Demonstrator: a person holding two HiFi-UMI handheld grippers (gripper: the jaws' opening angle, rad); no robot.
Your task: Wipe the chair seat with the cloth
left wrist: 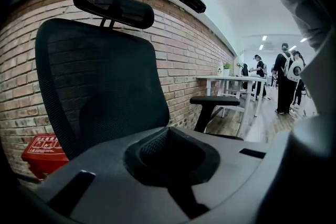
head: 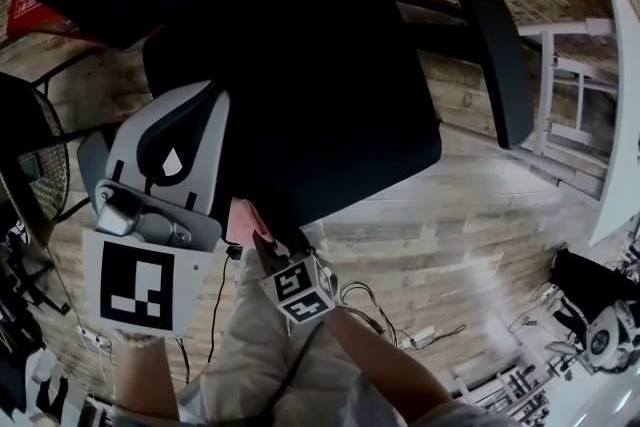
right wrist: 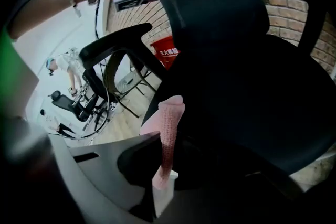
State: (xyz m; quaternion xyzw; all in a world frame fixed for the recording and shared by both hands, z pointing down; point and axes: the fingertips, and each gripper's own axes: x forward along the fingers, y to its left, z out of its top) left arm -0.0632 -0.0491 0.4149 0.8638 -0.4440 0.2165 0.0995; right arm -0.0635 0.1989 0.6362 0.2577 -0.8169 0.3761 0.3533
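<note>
- left gripper (head: pixel 182 127): off to the left of the chair, pointed at the backrest (left wrist: pixel 100 86). in the left gripper view its jaws are brought together with only a seam between them and nothing in them. i read it as idle for now.
- cloth (head: pixel 240 221): pink, just beside the near front edge of the chair. in the right gripper view it stands up out of the jaws as a folded, waffle-textured strip, with more of it bunched behind the left-hand jaw.
- right gripper (head: pixel 262 243): jaws closed down on the cloth, clamping it at its lower end. it is aimed in over the front edge. i cannot tell whether the cloth is touching the upholstery or hanging just short of it.
- chair seat (head: pixel 320 85): black and wide, spreading ahead and to the right of the cloth. it is too dark to show any wiped track or dirt.
- armrest (head: pixel 495 55): far right, well apart from both grippers.
- progress, my judgement: the cloth is in hand and brought to the chair seat's edge, so the pick-up is done. no part of the chair seat shows as wiped, so i count the whole surface, front to back, as left to do.
</note>
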